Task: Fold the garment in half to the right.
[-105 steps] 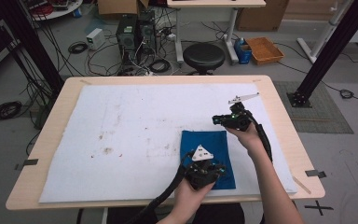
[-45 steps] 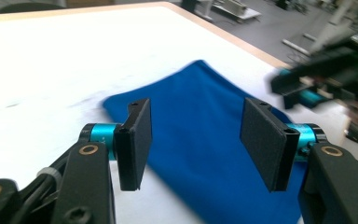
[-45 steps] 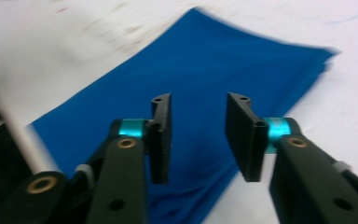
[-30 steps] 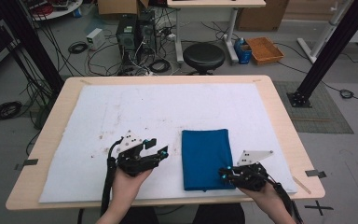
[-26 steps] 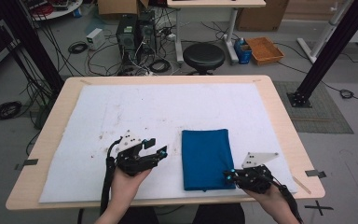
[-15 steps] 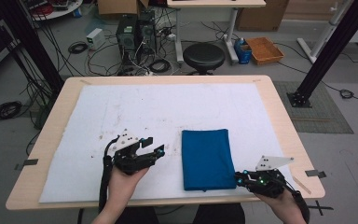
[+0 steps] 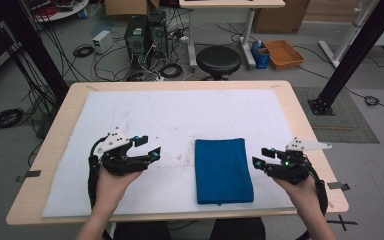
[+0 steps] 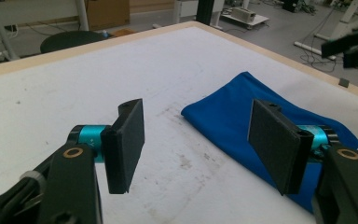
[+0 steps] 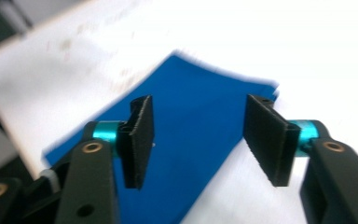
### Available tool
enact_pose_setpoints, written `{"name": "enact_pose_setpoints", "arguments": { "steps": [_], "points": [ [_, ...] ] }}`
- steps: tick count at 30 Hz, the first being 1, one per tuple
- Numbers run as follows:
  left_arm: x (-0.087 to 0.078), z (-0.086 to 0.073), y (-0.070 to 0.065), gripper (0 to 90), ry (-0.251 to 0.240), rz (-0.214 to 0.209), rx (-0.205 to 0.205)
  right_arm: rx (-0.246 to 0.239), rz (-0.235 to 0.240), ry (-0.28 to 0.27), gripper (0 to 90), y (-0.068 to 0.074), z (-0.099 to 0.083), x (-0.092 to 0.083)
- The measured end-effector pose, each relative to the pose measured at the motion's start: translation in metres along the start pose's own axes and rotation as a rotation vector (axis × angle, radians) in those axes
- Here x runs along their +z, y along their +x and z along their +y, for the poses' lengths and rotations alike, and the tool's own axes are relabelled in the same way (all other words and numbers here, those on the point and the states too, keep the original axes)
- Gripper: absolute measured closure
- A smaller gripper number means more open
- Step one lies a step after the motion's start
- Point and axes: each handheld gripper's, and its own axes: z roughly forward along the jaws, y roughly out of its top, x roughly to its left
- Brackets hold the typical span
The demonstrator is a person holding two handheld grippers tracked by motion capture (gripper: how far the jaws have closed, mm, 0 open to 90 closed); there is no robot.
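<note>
Cloth (image 7: 223, 170) lies folded flat on the tabletop (image 7: 180, 115); folding appears complete. Left gripper (image 7: 147, 150) and right gripper (image 7: 260, 161) flank it, jaws just spread, pinching nothing.

Your left gripper (image 7: 149, 147) and right gripper (image 7: 261, 157) face each other, well apart — both jaws just opening, nothing between them.

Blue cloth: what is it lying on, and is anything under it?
The folded blue cloth lies flat on the white mat covering the wooden table. Whatever is beneath or between its layers is covered; no bulge shows.
</note>
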Motion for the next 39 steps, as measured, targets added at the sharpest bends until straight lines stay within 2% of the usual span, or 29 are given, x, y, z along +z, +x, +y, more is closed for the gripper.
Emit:
{"name": "enact_pose_setpoints", "arguments": {
  "steps": [4, 7, 10, 13, 19, 28, 39],
  "points": [
    [-0.006, 0.003, 0.009, 36.5, -0.008, 0.000, 0.017, 0.063, -0.013, -0.054, 39.7, -0.013, 0.017, 0.005],
    [-0.009, 0.004, 0.015, 36.4, -0.027, -0.019, 0.022, 0.092, -0.012, -0.087, 38.3, -0.020, 0.028, 0.009],
    [-0.013, 0.005, 0.020, 36.4, -0.037, -0.014, 0.030, 0.112, -0.002, -0.088, 34.8, -0.025, 0.034, 0.015],
    [-0.015, 0.004, 0.023, 36.5, -0.037, -0.013, 0.026, 0.127, -0.009, -0.086, 32.2, -0.026, 0.032, 0.022],
    [-0.017, 0.003, 0.025, 36.5, -0.043, -0.013, 0.020, 0.104, -0.026, -0.052, 32.0, -0.027, 0.026, 0.029],
    [-0.017, 0.002, 0.020, 36.4, -0.043, -0.021, 0.026, 0.080, -0.046, -0.053, 31.8, -0.025, 0.026, 0.029],
    [-0.020, 0.001, 0.021, 35.5, -0.053, -0.027, 0.006, 0.081, -0.062, -0.040, 31.2, -0.027, 0.024, 0.031]
  ]
}}
